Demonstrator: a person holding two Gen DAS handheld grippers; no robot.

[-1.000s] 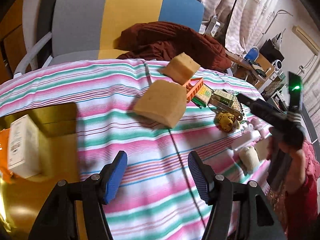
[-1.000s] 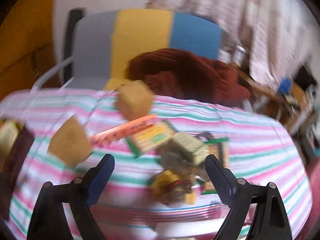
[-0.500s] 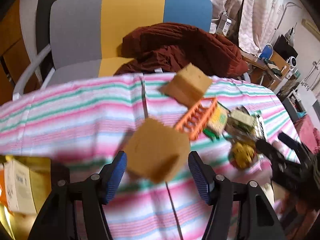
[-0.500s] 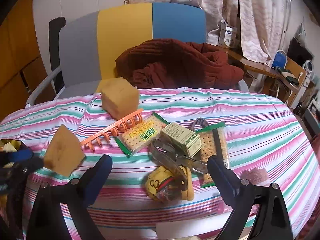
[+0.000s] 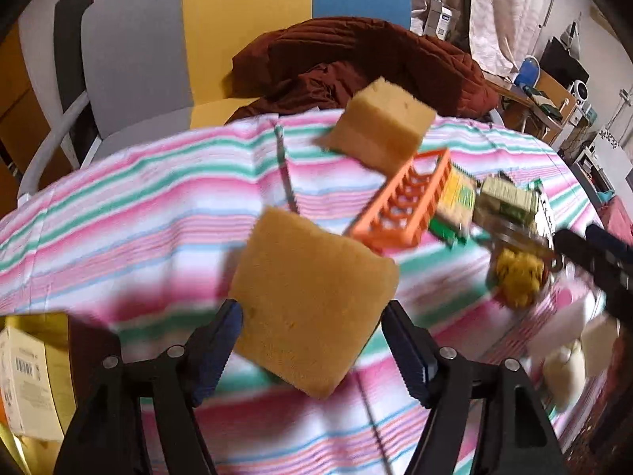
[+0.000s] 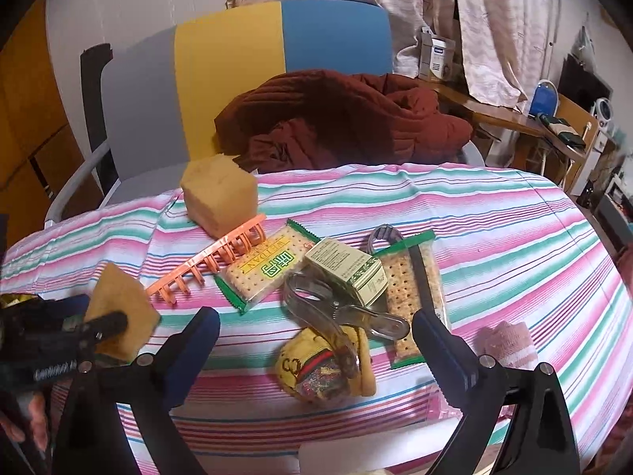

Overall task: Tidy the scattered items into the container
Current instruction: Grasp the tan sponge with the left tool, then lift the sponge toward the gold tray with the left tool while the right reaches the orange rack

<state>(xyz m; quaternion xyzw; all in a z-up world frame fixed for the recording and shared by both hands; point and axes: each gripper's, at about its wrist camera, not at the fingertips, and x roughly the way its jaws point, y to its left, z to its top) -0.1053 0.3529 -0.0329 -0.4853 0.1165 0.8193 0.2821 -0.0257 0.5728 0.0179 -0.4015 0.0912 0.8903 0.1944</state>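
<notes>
A flat yellow sponge (image 5: pixel 312 308) lies on the striped cloth between the fingers of my left gripper (image 5: pixel 312 350), whose jaws are open around it, not closed on it. It also shows in the right wrist view (image 6: pixel 118 312) with the left gripper at it. My right gripper (image 6: pixel 314 352) is open and empty above a yellow pouch (image 6: pixel 328 368) and metal tongs (image 6: pixel 344 308). A second sponge block (image 6: pixel 219 196), an orange comb (image 6: pixel 209 263), two cracker packs (image 6: pixel 269 267) and a small green box (image 6: pixel 348 271) lie scattered. The container (image 5: pixel 35 376) sits at the left with a white box inside.
A chair (image 6: pixel 237 71) with a dark red jacket (image 6: pixel 340 118) stands behind the table. A pink cloth (image 6: pixel 506 342) lies near the right front edge. White bottles (image 5: pixel 569 364) stand at the right. A desk with clutter (image 6: pixel 554 118) is far right.
My left gripper has moved forward until the flat sponge sits between its open fingers. My right gripper has steadied over the pile of items, a little closer.
</notes>
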